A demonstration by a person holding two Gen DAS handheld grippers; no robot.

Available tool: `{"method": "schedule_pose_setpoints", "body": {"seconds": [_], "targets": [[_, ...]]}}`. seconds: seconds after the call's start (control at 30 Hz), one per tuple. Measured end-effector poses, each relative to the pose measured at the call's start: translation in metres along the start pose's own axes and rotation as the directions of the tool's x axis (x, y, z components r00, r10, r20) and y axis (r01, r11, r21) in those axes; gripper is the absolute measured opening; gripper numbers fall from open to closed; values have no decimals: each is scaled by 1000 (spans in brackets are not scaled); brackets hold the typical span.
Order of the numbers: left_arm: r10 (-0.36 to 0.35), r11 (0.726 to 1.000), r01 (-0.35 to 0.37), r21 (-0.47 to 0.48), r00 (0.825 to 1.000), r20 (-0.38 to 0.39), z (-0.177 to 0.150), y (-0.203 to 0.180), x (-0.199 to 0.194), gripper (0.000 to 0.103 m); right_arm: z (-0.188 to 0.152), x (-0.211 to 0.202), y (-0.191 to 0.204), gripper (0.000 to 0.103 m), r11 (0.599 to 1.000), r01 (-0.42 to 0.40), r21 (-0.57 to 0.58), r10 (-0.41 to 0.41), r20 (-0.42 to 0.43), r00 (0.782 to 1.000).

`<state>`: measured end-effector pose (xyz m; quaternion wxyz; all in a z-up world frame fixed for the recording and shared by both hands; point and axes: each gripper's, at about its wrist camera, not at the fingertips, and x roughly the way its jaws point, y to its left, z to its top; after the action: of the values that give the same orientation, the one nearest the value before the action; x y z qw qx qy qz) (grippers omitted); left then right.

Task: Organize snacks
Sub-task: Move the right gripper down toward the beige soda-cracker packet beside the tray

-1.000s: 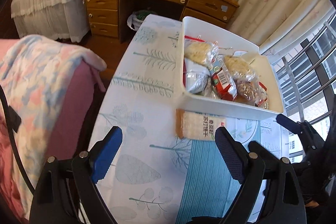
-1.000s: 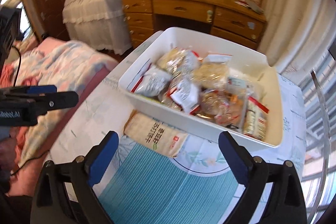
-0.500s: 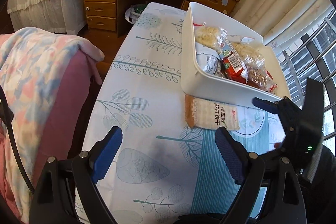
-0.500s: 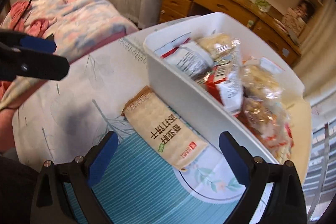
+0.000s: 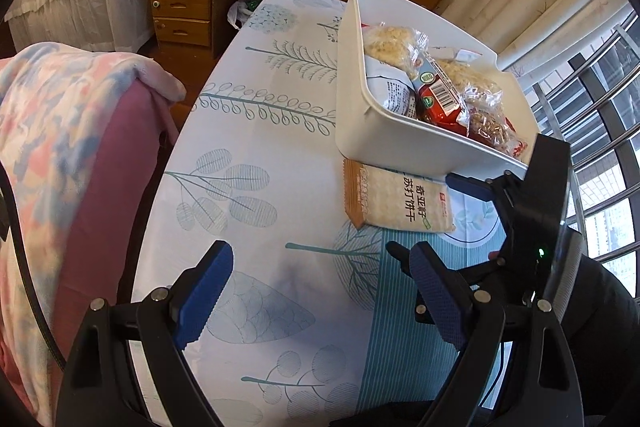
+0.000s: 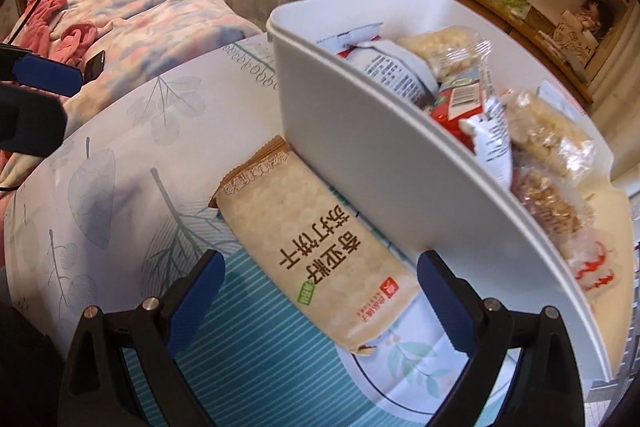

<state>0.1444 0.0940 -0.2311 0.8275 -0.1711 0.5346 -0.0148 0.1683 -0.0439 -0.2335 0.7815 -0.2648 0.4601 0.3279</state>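
The right gripper [image 6: 316, 291] hangs low over a tan cracker packet [image 6: 316, 247], its blue-padded jaws spread wide to either side of the packet's near end and gripping nothing; whether the pads brush the wrapper cannot be told. The packet lies flat on a leaf-printed tablecloth [image 6: 120, 155], one long edge tucked against the outer wall of a white bin [image 6: 360, 163] already heaped with other wrapped snacks [image 6: 500, 131]. A little way off, the left gripper [image 5: 320, 291] is likewise wide open and empty above bare cloth, the packet [image 5: 400, 199] well ahead of it. The packet looks light, with a thin, slick film wrapper over a firm stack of crackers that would likely crack under a hard squeeze. The soundest hold appears to be across its narrow width near the middle, pads on the two long sides with gentle pressure, though the bin wall leaves little room for the far pad; drawing the packet slightly clear first, or taking the crimped brown end seal, may serve better. A lift over the bin's rim would then finish the sort.
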Motion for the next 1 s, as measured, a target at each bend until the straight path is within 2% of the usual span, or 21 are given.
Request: {"method": "schedule_pose_setpoints", "body": {"seconds": [0.33, 0.53, 0.7, 0.83, 1.0], "targets": [[6, 1000, -6, 4, 1000, 9, 1, 0, -6, 89, 7, 6, -8, 103, 995, -89, 55, 91, -36, 995], [10, 1000, -10, 9, 999, 45, 7, -1, -17, 89, 12, 9, -10, 102, 991, -95, 93, 102, -76, 992], [8, 1000, -8, 4, 998, 54, 4, -2, -25, 89, 14, 8, -13, 94, 989, -96, 110, 107, -99, 989], [11, 1000, -11, 1, 998, 57, 2, -3, -32, 89, 12, 5, -20, 81, 988, -101, 118, 113, -102, 988], [20, 1000, -20, -8, 998, 61, -1, -4, -45, 89, 13, 6, -21, 79, 989, -97, 115, 111, -121, 986]]}}
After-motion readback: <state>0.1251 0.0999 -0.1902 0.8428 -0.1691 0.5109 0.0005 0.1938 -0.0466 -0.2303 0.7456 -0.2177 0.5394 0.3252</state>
